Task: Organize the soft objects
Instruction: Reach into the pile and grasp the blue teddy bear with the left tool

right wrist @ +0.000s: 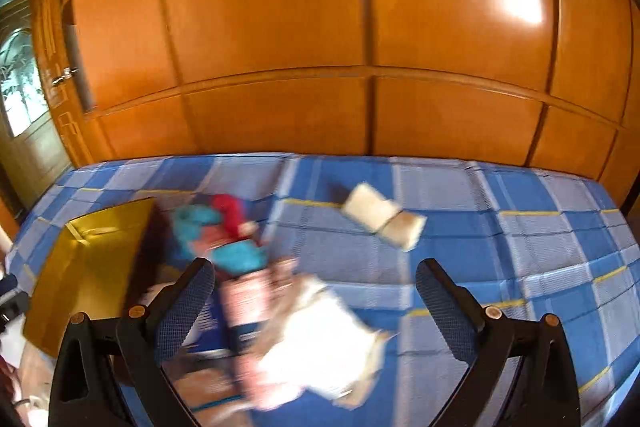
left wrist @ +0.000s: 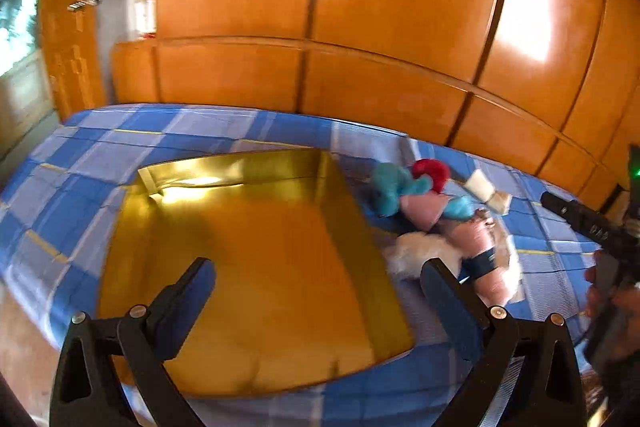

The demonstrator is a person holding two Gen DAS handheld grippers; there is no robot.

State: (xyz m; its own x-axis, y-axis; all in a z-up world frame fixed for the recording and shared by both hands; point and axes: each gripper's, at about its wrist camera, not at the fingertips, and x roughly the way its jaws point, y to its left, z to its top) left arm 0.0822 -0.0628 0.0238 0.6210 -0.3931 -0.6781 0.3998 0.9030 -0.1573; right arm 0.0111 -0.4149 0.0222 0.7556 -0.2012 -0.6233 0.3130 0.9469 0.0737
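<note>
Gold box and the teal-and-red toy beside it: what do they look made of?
Gold box: likely foil-laminated card, glossy; it mirrors window glare and shows crease lines at its far rim. Teal-and-red toy: seemingly plush fabric, matte and fuzzy-edged, though motion blur hides the weave.

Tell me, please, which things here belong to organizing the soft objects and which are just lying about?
Belong to the job:
gold box
teal and red plush toy
white fluffy toy
pink doll
two pale sponges

Just there:
blue checked bedsheet
wooden wardrobe
</note>
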